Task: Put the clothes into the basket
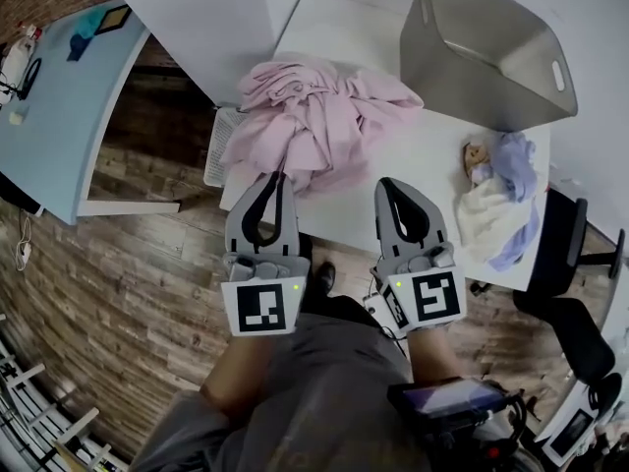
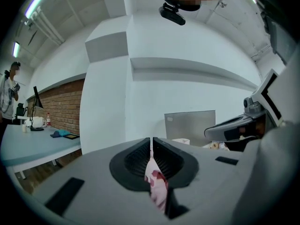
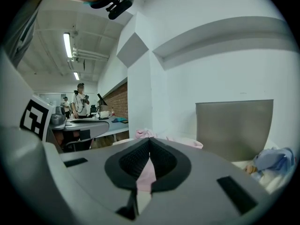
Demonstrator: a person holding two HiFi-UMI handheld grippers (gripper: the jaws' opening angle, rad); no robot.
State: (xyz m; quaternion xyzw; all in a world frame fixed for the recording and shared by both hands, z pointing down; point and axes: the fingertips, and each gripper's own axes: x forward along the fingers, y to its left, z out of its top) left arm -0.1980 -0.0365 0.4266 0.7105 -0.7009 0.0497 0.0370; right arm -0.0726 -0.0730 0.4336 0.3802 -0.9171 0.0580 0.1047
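Note:
A heap of pink clothes lies on the white table; its top also shows in the right gripper view. Behind it stands the grey basket, tilted, also seen as a grey wall. A smaller white and blue bundle with a small toy lies at the table's right. My left gripper is shut, its tips at the pink heap's near edge. My right gripper is shut over the table's near edge. Pink cloth shows through the slit below each pair of tips.
A light blue table with small items stands at the left. A white grid panel leans at the white table's left side. An office chair is at the right. People stand far off. The floor is wood.

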